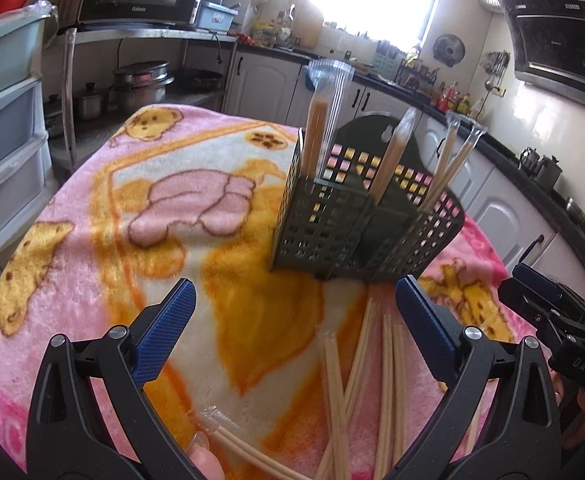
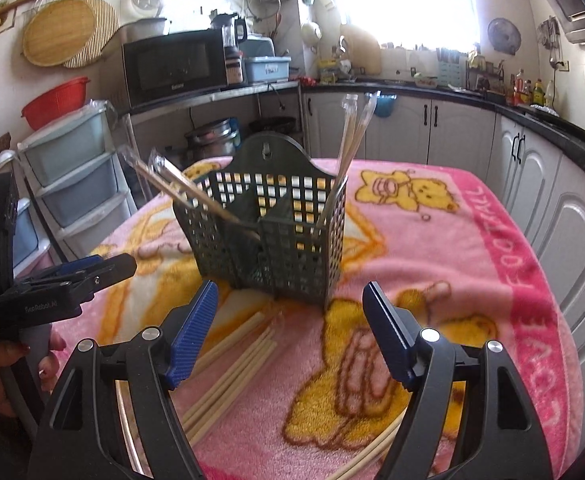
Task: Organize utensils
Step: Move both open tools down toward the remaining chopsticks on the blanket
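A dark green perforated utensil basket point(image 2: 270, 236) stands upright near the middle of a table covered with a pink cartoon blanket point(image 2: 432, 248). Several wrapped chopsticks point(image 1: 322, 120) lean out of its compartments. A loose heap of bare wooden chopsticks point(image 1: 368, 380) lies on the blanket near its front edge, just in front of the basket.

The left gripper point(image 1: 292, 304) hangs over the blanket with its blue-padded fingers spread wide and nothing between them; the heap lies beneath and a little to the side of its right-hand finger. The right gripper point(image 2: 290, 304) is likewise spread and empty, with the heap point(image 2: 232, 364) under its left-hand finger and the basket just beyond the fingertips.
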Demonstrator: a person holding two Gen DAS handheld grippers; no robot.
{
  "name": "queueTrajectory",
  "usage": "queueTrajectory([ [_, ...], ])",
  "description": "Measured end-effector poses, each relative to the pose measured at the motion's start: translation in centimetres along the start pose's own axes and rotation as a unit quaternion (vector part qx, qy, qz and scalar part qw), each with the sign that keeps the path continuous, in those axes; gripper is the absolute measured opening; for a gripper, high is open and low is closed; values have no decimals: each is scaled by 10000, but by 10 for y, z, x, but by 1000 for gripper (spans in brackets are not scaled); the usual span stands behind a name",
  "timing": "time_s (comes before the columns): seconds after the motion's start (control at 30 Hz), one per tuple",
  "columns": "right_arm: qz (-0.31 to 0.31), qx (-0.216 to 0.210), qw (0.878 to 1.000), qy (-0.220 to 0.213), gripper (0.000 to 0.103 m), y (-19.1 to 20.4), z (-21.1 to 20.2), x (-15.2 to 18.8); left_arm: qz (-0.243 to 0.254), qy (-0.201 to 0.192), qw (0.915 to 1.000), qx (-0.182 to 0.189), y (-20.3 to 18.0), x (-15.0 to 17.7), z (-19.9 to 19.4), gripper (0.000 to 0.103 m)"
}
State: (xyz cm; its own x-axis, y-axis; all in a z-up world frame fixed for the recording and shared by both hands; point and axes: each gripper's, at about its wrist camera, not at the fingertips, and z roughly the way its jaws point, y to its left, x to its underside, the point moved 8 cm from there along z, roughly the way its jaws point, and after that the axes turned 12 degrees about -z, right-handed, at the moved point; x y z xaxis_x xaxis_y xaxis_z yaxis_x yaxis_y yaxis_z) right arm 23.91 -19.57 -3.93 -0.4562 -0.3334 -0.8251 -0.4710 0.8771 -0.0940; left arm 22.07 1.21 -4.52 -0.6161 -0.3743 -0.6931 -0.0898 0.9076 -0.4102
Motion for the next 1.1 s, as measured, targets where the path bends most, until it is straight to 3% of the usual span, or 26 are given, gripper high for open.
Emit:
queueTrajectory([
  [0.4, 58, -208, 9982, 554, 72, 8, 28, 32, 111, 451, 9989, -51, 4, 22, 23, 92],
  [0.6, 200, -395, 9955, 838, 67, 11, 47, 44, -7, 782, 9968, 150, 3, 32, 38, 91],
  [0.77, 325, -587, 9923, 1044, 55, 14, 64, 50, -199, 1176, 9921, 398, 0, 42, 54, 64],
  [0.87, 437, -640, 9908, 1113, 49, 14, 73, 51, -246, 1313, 9898, 505, -3, 46, 58, 53],
  [1.1, 614, -772, 9875, 1226, 38, 13, 91, 53, -387, 1534, 9852, 662, -9, 52, 70, 42],
])
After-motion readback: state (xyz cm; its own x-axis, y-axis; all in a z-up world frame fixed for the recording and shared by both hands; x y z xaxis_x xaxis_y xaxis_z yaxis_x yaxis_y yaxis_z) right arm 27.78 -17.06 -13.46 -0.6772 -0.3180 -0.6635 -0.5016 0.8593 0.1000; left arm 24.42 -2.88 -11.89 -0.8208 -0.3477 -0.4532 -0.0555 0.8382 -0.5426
